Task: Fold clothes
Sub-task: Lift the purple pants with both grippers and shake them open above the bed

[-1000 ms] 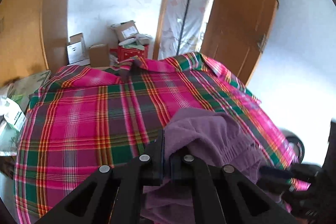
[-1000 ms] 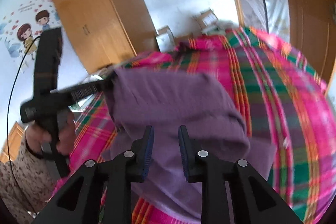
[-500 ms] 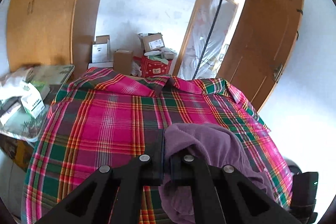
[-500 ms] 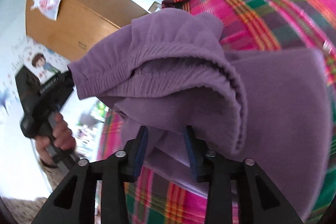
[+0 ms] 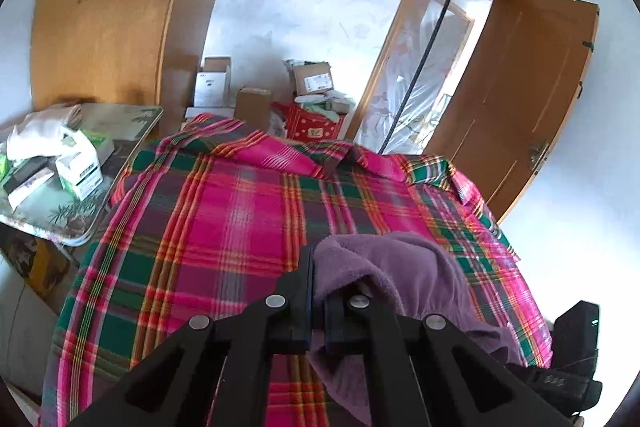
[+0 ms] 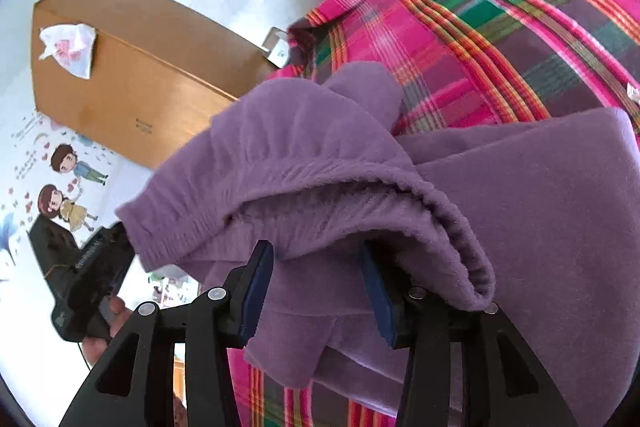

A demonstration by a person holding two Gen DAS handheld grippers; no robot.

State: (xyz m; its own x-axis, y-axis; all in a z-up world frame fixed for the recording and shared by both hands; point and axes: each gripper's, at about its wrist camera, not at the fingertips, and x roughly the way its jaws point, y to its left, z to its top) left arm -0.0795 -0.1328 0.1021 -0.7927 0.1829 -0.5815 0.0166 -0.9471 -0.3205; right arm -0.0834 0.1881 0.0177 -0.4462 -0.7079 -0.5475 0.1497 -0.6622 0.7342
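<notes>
A purple fleece garment (image 5: 404,267) with an elastic waistband (image 6: 320,171) hangs lifted above a bed with a pink and green plaid cover (image 5: 224,227). My left gripper (image 5: 318,279) is shut on a fold of the garment's edge, and its right finger is partly buried in fabric. In the right wrist view the same gripper (image 6: 80,267) shows at the left, held by a hand (image 6: 114,311), with the cloth's corner in it. My right gripper (image 6: 316,259) stands open under the waistband, with purple fabric draped over and between its blue-padded fingers (image 6: 256,291).
A cluttered side table (image 5: 80,223) stands left of the bed. Cardboard boxes (image 5: 252,99) and a red box (image 5: 316,127) sit beyond its far end. A wooden wardrobe (image 5: 104,7) is at the back left and an open door (image 5: 520,87) at the back right.
My right gripper's jaws have spread from nearly shut to wide open under the waistband. My left gripper has risen with the garment, which now hangs higher off the bed.
</notes>
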